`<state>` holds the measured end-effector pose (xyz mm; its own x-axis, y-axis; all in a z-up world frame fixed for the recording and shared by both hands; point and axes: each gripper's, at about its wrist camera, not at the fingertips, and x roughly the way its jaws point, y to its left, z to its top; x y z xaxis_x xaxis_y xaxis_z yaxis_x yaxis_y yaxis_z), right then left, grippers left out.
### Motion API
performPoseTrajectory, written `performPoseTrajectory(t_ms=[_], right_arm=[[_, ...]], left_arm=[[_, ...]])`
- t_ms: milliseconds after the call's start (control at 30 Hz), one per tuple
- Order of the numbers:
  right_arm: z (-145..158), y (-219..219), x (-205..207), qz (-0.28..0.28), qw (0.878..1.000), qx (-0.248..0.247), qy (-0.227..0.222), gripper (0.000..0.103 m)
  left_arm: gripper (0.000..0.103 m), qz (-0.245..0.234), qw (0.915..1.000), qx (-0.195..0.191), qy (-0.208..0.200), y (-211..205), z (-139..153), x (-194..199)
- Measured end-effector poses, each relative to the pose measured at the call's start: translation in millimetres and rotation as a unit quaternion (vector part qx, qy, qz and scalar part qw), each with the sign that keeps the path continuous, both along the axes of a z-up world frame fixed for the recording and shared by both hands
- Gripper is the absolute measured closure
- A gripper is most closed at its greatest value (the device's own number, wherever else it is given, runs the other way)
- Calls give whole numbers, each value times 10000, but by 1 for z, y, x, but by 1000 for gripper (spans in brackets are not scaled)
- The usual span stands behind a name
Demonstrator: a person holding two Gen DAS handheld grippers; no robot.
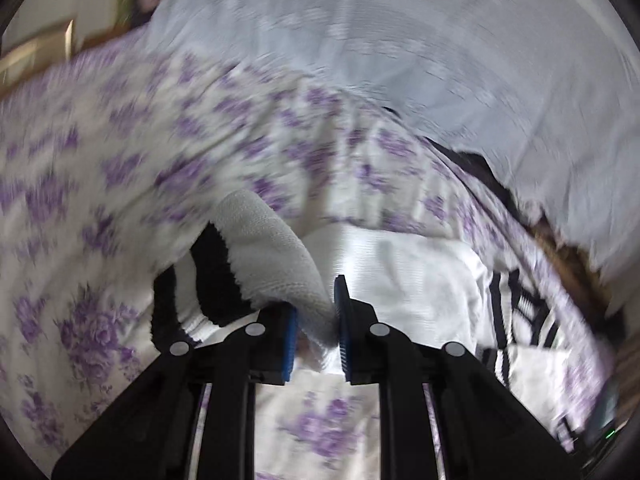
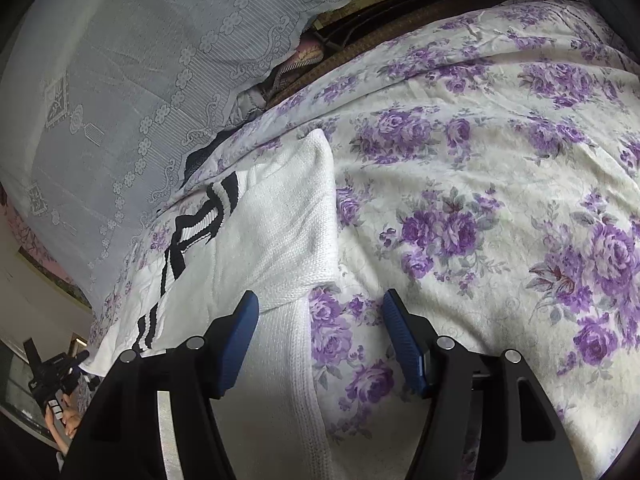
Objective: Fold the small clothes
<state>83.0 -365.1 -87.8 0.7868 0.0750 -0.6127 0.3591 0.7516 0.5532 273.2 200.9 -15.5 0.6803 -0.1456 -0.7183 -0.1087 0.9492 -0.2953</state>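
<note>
On the bed (image 2: 500,184): white sweater (image 2: 276,216), partly folded.
Left gripper (image 1: 316,320): clenched on its striped cuff (image 1: 256,248), for folding.
Right gripper (image 2: 320,308): released, over the sweater edge.

Soft, even daylight, no glare. The left wrist view is smeared by motion blur across the bedspread (image 1: 120,152); the right wrist view is sharp. Both bend and darken toward their round edges.

setting was a home bedroom: a bed (image 2: 500,184) spread with a purple rose-print sheet (image 2: 460,240), a white lace cover (image 2: 120,92) draped beside it, and a woven mat (image 2: 360,40) visible between them.
</note>
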Motion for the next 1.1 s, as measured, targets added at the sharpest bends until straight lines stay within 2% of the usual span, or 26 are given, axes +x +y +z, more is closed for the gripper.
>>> performPoseTrajectory(t_ms=[133,367,600,800,967,1100], right_arm=[[0,1,1,22,10000,-1,-10,34],[0,1,3,51,10000,24,-25,31],[0,1,6,70,9999,66,-56,28],[-1,0,6,56,9999,118,-89,28],[-1,-1,6,43,9998,142,-106,28],[-1,-2,5,43,9997,179,-132,28]], left_arm=[[87,-299,9967,744,-137,-52,18,1],[87,-807,9848,1531,-173,-141,18,3],[87,-1222,9720,1994,-244,-215,11,-2],[87,-1690,9542,2417,-497,-283,6,-17],[87,-2119,9406,2603,-506,-335,-8,-33],[82,-2315,9376,2560,-426,-347,-17,-44]])
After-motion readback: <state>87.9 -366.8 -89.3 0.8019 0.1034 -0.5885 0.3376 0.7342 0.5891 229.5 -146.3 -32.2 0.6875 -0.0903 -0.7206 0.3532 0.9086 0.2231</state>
